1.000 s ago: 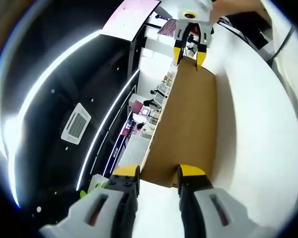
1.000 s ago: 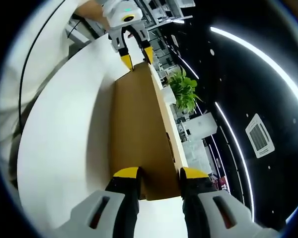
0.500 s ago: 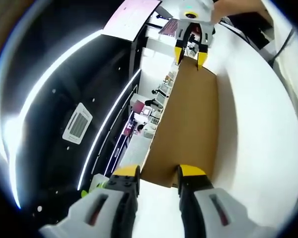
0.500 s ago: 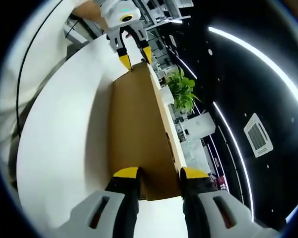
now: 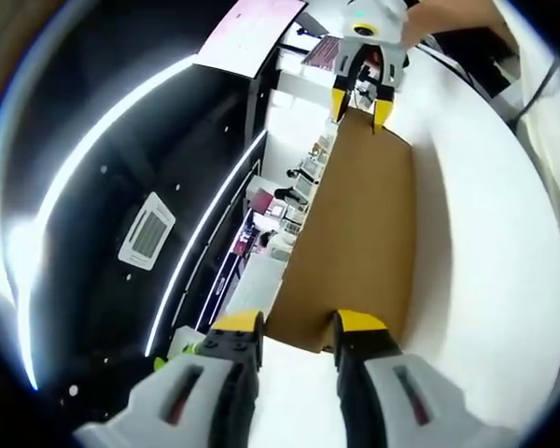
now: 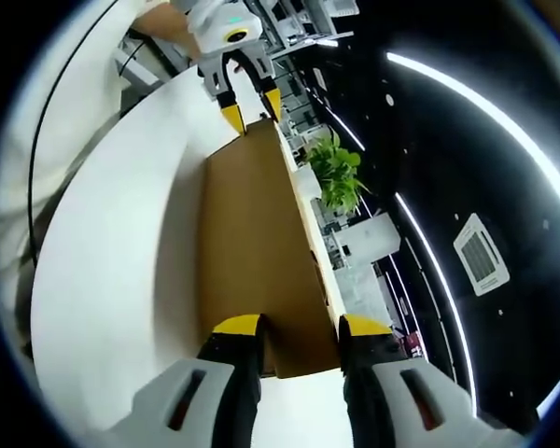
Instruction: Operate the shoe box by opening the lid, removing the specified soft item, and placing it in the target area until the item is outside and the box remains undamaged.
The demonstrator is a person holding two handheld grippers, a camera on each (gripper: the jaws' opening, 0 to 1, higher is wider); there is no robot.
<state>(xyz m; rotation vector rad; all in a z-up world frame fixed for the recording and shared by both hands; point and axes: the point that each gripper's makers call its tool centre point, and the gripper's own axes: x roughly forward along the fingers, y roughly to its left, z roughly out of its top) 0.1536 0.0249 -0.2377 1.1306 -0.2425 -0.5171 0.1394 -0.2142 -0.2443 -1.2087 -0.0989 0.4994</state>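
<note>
Both grippers at opposite ends of a flat brown cardboard lid (image 5: 355, 233) — held over the white table (image 5: 485, 280).

Left gripper view: left gripper (image 5: 299, 331) pinching the lid's near edge; right gripper (image 5: 359, 96) nipping the far end. Uneven pull could likely twist or crease the card. Box body and soft item hidden.
Right gripper view: right gripper (image 6: 299, 331) clamped on the lid (image 6: 252, 252), left gripper (image 6: 246, 105) opposite — a slipped grip may drop it. Jaw contact at the far end too small to confirm.

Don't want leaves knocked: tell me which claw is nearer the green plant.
Left. The left claw holds the box at the end beside the plant; the right claw holds the opposite end, farther away.
</note>
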